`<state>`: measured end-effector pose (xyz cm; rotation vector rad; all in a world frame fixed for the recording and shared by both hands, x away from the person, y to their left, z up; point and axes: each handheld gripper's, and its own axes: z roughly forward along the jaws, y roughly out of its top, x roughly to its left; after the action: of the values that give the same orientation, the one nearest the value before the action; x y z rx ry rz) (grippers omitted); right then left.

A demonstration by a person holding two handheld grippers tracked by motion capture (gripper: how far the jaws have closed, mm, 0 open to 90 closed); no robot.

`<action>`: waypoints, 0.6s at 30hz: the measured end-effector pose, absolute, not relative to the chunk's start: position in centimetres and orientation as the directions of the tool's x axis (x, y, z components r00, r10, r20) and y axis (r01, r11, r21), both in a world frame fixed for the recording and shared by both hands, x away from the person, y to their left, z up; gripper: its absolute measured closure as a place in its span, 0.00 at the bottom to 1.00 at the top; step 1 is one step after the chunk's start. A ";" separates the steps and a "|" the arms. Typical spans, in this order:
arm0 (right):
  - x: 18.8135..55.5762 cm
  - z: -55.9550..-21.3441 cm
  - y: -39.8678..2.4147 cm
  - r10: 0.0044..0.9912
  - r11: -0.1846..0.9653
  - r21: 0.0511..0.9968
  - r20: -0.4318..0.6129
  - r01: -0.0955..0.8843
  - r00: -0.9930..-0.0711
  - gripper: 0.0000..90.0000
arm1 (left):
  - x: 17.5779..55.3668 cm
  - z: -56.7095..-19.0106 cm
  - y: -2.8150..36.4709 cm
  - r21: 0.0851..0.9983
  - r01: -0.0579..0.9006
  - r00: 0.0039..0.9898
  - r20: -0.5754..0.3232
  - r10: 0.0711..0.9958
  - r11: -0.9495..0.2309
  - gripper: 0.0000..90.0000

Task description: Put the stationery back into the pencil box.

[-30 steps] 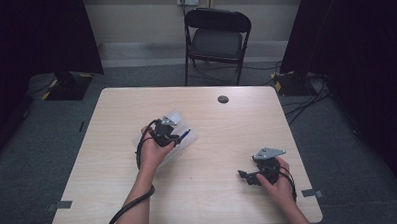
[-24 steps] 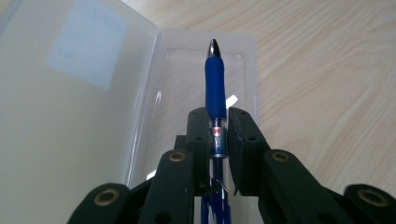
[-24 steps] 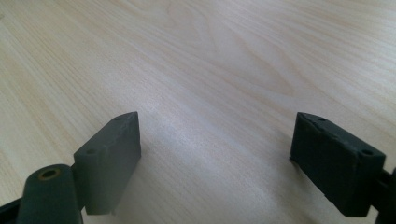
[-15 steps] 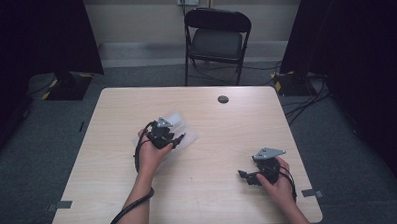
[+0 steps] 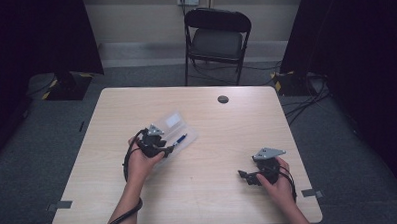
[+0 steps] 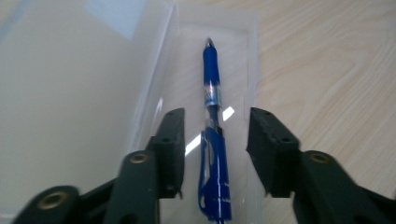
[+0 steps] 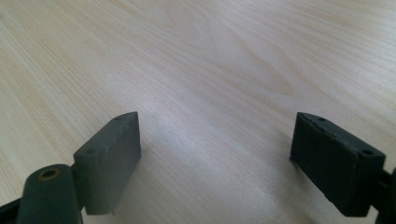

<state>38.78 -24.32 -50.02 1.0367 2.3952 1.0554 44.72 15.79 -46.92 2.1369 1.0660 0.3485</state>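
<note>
Left gripper [image 6: 215,135] sits over the clear plastic case [image 5: 174,127] mid-table, jaws spread either side of the blue pen [image 6: 212,140] lying inside; right gripper [image 5: 247,175] rests near the table's [image 5: 214,201] right edge, jaws wide apart

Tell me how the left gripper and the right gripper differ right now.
The left gripper has a blue pen between its jaws, inside a clear plastic case; the right gripper has bare table between its. The left's jaws stand narrower than the right's. Both are open and hand-held.
</note>
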 end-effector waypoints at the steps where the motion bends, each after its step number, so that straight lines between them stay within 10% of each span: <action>1: 38.8 -50.0 -24.3 0.730 0.462 0.739 -0.005 0.489 -0.683 0.17 | 44.8 -47.1 15.7 0.689 0.598 0.620 -0.073 0.781 -0.410 0.76; 12: 38.8 -50.0 -24.4 0.726 0.465 0.739 -0.004 0.487 -0.687 0.17 | 45.9 -47.6 14.8 0.672 0.601 0.619 -0.048 0.784 -0.433 0.88; 18: 38.8 -50.0 -24.4 0.726 0.465 0.739 -0.005 0.487 -0.687 0.17 | 45.1 -47.0 15.0 0.746 0.521 0.642 -0.023 0.766 -0.415 0.60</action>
<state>38.80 -24.39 -50.02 1.0297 2.3992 1.0571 45.12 15.04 -47.02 2.1116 0.9985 0.4187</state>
